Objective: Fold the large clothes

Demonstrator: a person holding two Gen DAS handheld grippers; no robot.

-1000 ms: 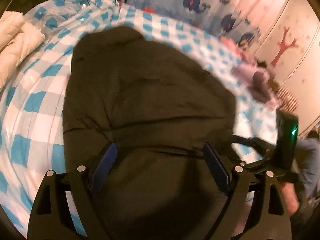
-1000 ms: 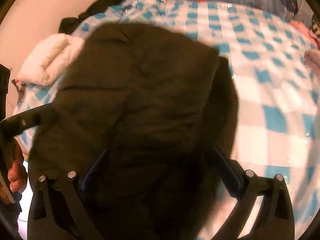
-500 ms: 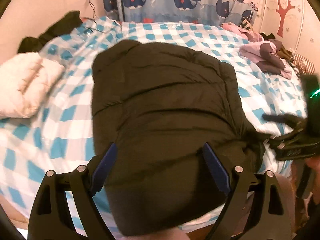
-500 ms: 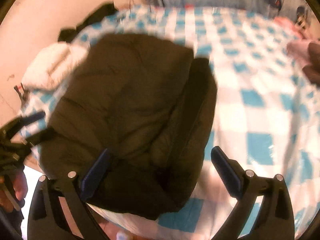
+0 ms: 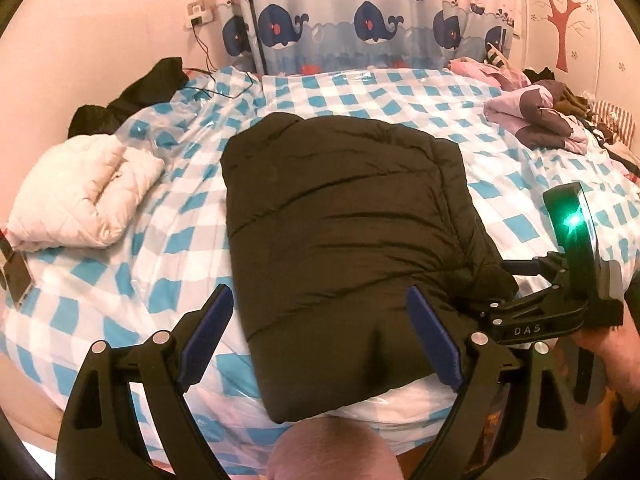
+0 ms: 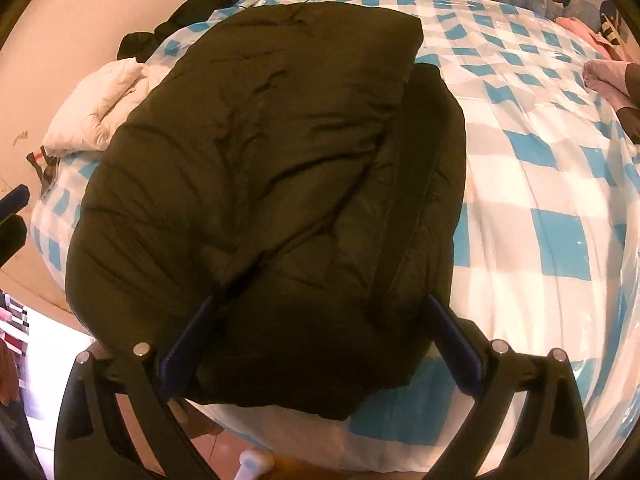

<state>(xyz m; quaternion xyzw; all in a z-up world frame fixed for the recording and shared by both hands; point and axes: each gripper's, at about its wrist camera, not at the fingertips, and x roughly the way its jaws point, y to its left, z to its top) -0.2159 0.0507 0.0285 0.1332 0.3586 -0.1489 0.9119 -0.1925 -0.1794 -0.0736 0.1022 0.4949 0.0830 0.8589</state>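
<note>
A dark olive puffer jacket (image 5: 344, 216) lies folded in a thick bundle on the blue-and-white checked bed (image 5: 168, 248), its near end hanging over the bed's front edge. My left gripper (image 5: 320, 312) stands open above that near end, nothing pinched between its blue pads. In the right wrist view the jacket (image 6: 280, 168) fills the middle, a loose flap lying along its right side. My right gripper (image 6: 318, 316) is open, its fingers straddling the jacket's near edge. It also shows in the left wrist view as the right gripper (image 5: 520, 276), held in a hand at the jacket's right corner.
A white quilted garment (image 5: 84, 192) lies at the bed's left side, with a black garment (image 5: 136, 92) behind it. Pink and purple clothes (image 5: 536, 116) are piled at the back right. A whale curtain (image 5: 360, 28) hangs behind the bed. A charger cable (image 5: 224, 84) trails onto the sheet.
Both grippers have drawn back from over the jacket toward the bed's front edge. The left view has risen and rolled level. The jacket stays where it lay.
</note>
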